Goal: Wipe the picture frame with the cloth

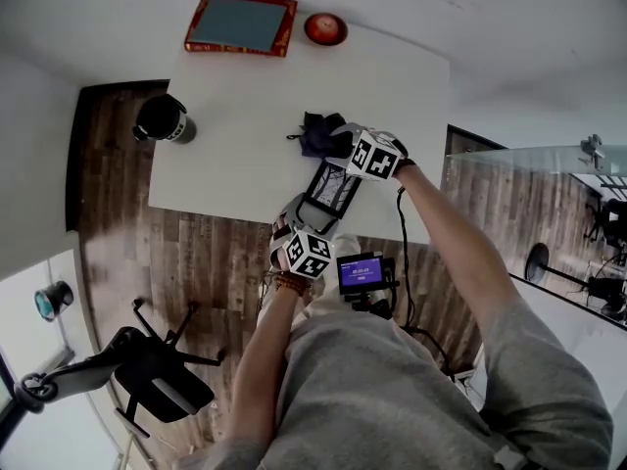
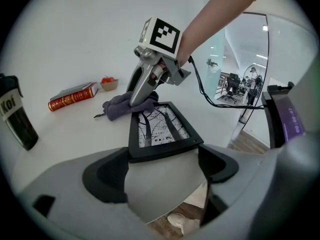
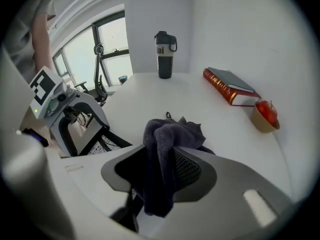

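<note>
A black picture frame [image 1: 331, 190] with a tree print lies tilted at the white table's [image 1: 245, 116] near edge. My left gripper [image 1: 299, 209] is shut on the frame's near edge [image 2: 160, 126]; the lower rail sits between the jaws. A dark grey cloth [image 1: 318, 135] is bunched at the frame's far end. My right gripper [image 1: 338, 150] points steeply down onto it. In the right gripper view the cloth [image 3: 167, 144] stands pinched between the jaws of the right gripper [image 3: 160, 171], with the frame [image 3: 102, 141] just to its left. The cloth [image 2: 120, 106] touches the frame's top edge.
A red book [image 1: 240, 24] and a small bowl holding a red fruit [image 1: 325, 29] lie at the table's far edge. A black bottle [image 1: 165, 119] stands at its left side. An office chair [image 1: 157, 370] is on the wooden floor at the left.
</note>
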Demonstrator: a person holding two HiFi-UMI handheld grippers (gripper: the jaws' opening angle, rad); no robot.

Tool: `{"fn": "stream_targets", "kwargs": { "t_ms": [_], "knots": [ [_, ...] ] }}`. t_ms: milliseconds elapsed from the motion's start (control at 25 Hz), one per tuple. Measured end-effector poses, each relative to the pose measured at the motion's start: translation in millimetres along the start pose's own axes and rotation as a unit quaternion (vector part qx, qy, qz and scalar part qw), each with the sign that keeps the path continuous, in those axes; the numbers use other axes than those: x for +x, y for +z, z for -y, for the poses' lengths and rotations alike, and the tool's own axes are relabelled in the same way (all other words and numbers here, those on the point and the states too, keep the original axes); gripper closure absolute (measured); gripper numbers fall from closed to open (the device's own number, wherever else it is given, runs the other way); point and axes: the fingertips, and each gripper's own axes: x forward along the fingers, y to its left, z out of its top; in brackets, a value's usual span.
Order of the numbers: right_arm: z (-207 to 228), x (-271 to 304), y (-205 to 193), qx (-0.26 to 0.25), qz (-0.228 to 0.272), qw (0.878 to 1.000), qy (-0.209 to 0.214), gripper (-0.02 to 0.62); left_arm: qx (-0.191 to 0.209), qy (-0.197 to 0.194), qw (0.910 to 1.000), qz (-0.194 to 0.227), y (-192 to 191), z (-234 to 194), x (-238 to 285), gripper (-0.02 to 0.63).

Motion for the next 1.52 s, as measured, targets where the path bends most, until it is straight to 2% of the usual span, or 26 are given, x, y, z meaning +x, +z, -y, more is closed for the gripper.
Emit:
{"fn": "stream_targets", "kwargs": {
  "t_ms": [200,480,560,640,760,880,920,1040,1200,1520],
  "knots": [
    [-1.8,-1.8,-11.1,0.064,0.024,0.998,0.017,0.449,-0.001,0.000,1.0000,-0.001,-0.7,-0.6,0.2,0.164],
    [4.1,-17.9,-39.2,0.152,0.049,0.987,-0.001,0.456,-0.001,0.000,1.0000,-0.002,-0.3,-1.4,0.8,0.164],
    [3.3,-19.2,-41.4,0.171,0.054,0.984,-0.007,0.457,0.004,-0.014,0.9999,-0.003,-1.1,3.3,0.0,0.164],
    [3.1,-17.9,-41.1,0.182,0.058,0.982,-0.009,0.459,0.014,-0.040,0.9991,-0.003,-1.1,12.8,0.9,0.035],
    [4.3,-17.6,-41.9,0.199,0.066,0.978,-0.004,0.457,0.009,-0.053,0.9985,0.008,11.1,15.8,6.1,0.006],
    [5.0,-18.3,-42.0,0.204,0.070,0.976,-0.004,0.457,-0.010,-0.042,0.9991,-0.004,17.6,8.5,17.0,0.005],
    [4.6,-18.0,-41.6,0.204,0.070,0.976,-0.004,0.457,-0.006,-0.033,0.9994,-0.012,14.9,6.2,18.4,0.041],
    [3.5,-17.3,-40.1,0.194,0.063,0.979,-0.005,0.459,0.009,-0.019,0.9997,-0.011,12.0,4.2,17.1,0.058],
    [1.4,-21.3,-45.5,0.174,0.044,0.984,-0.007,0.468,0.013,-0.022,0.9996,-0.007,12.9,5.0,17.1,0.066],
    [-14.5,-35.8,-74.1,0.238,0.047,0.970,0.002,0.472,0.013,-0.023,0.9996,-0.007,12.7,5.0,17.5,0.067]
  ]
}}
